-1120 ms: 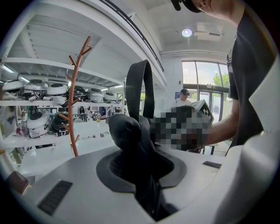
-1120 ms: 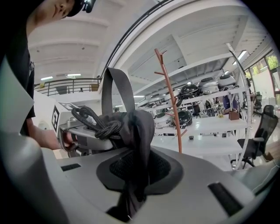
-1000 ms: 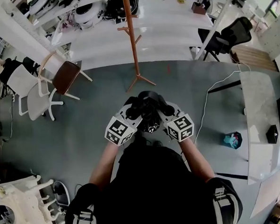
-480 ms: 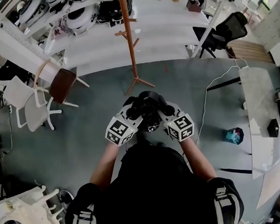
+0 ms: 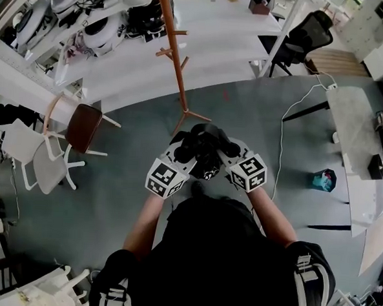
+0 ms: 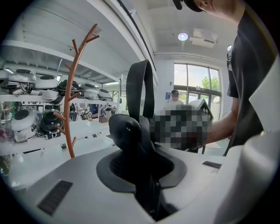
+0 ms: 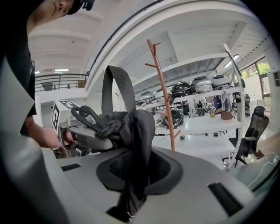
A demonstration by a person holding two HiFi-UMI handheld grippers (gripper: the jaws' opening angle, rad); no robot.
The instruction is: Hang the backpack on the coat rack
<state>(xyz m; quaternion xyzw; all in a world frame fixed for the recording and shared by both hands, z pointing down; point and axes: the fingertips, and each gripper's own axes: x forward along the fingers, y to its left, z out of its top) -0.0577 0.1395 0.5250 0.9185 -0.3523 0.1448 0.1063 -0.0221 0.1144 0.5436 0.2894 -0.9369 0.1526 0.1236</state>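
A black backpack (image 5: 205,145) is held up in front of the person, pinched from both sides and well clear of the grey floor (image 5: 112,176). The left gripper (image 5: 184,152) is closed narrowly on a fold of its fabric, and a webbing strap (image 6: 142,87) is looped up above the jaws. The right gripper (image 5: 225,154) is likewise clamped on dark fabric (a knotted cord (image 7: 94,122) is seen just left of its jaws). The orange-brown coat rack (image 5: 176,57) is placed farther off, apart from the backpack, before white tables (image 5: 218,41).
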